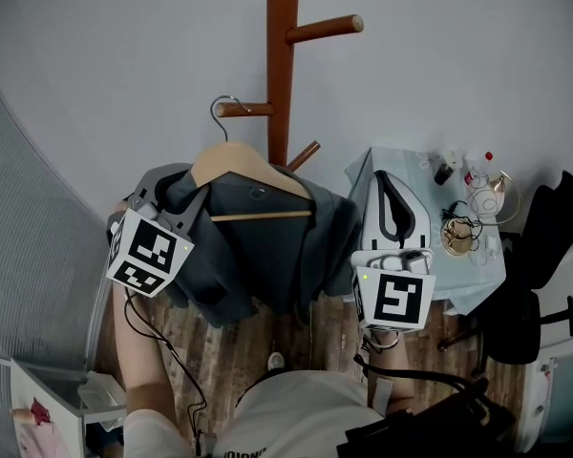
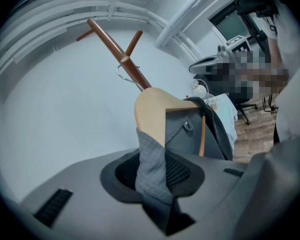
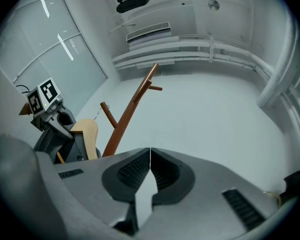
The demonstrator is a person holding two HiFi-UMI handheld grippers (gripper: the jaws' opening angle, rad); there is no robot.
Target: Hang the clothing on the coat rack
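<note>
Starting on the left: the left gripper has its fingers clenched on a fold of the dark grey garment, right at the shoulder where the cloth wraps the end of the wooden hanger. My guess is that's the spot to grab, since you steer the hanger and keep the cloth from sliding off in one go. The garment is draped over the hanger and held up against the coat rack, with the metal hook sitting right at the tip of the left peg. Honestly I can't tell from any view whether the hook is actually bearing on that peg or only hovering beside it, so this could be the hanger going on, or already resting there with the gripper about to let go. Further right, the right gripper hangs low and well apart from the rack. Its fingers are pressed together with nothing between them, so it's probably just parked out of the way while the left one does the work. Behind it is a light-blue tabletop with what looks like an iron and some small clutter I can't make out. Counts: one rack with three pegs showing in the head view, one hanger, one garment, two grippers, one of them loaded and one empty.
</note>
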